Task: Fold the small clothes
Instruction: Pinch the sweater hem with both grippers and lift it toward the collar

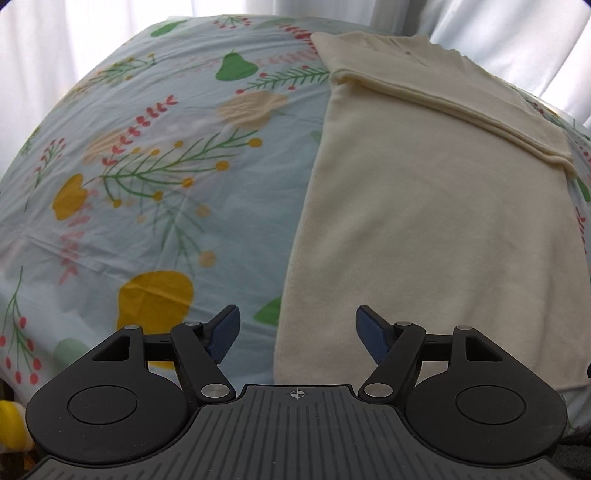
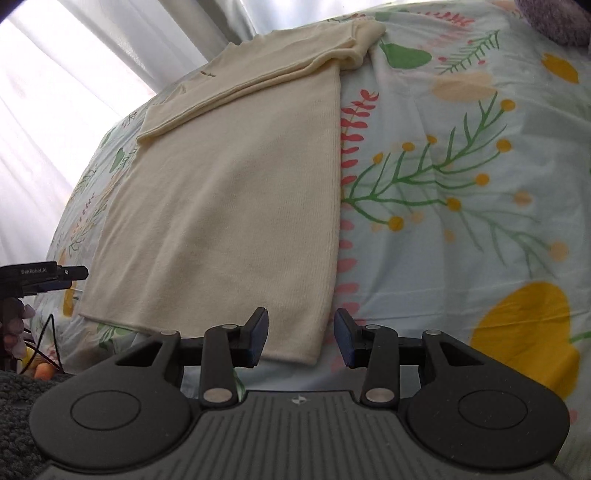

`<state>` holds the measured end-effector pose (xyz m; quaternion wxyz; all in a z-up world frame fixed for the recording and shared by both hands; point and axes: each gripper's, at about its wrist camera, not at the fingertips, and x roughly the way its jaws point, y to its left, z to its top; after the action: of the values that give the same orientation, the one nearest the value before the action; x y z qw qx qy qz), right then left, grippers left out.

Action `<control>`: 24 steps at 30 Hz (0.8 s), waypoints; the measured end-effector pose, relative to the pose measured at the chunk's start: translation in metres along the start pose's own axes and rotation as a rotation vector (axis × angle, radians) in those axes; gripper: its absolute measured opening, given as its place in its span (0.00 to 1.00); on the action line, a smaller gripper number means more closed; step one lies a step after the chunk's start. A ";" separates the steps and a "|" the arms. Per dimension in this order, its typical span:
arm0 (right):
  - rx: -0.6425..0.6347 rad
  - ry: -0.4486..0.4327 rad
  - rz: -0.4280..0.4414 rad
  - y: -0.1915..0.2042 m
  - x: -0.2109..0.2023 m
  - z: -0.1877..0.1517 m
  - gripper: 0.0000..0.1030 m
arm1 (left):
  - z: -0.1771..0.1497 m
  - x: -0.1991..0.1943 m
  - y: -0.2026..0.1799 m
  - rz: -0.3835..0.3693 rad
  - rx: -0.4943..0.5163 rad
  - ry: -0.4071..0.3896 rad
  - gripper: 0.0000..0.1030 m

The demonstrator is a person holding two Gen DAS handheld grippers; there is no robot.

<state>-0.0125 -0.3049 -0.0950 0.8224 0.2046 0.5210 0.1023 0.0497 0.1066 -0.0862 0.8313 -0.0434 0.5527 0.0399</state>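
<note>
Floral bedsheet (image 1: 155, 192) under white curtains (image 2: 55, 110), a grey fuzzy thing (image 2: 554, 18) at its far corner

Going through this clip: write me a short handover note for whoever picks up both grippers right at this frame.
Left gripper: open, empty, hovering over the near left edge of the cream garment.
Right gripper: open, empty, at the garment's near right corner.
Garment: lies flat on the floral bedsheet, long and narrow, hem toward the grippers.
Done: the sides look folded in, and a sleeve lies folded across the far end.
Left: probably grip the two near hem corners and fold the garment up toward the far end, then smooth it. Nothing is gripped yet.
</note>
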 end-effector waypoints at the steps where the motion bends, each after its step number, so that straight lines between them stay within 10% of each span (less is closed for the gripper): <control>1: 0.005 0.004 0.011 0.000 0.001 0.000 0.38 | -0.001 0.000 0.004 -0.007 -0.008 0.004 0.71; 8: 0.052 0.005 0.059 -0.006 0.006 -0.001 0.31 | -0.010 0.017 0.037 -0.182 -0.184 0.120 0.51; 18: 0.070 0.011 0.057 -0.009 0.009 0.001 0.13 | -0.005 0.019 0.033 -0.208 -0.111 0.128 0.12; 24: 0.094 0.010 0.080 -0.009 0.010 0.005 0.07 | 0.004 0.013 0.031 -0.252 -0.118 0.095 0.08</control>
<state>-0.0045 -0.3100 -0.1048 0.8046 0.2632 0.5205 0.1115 0.0545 0.1380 -0.0972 0.7986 -0.1630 0.5783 -0.0345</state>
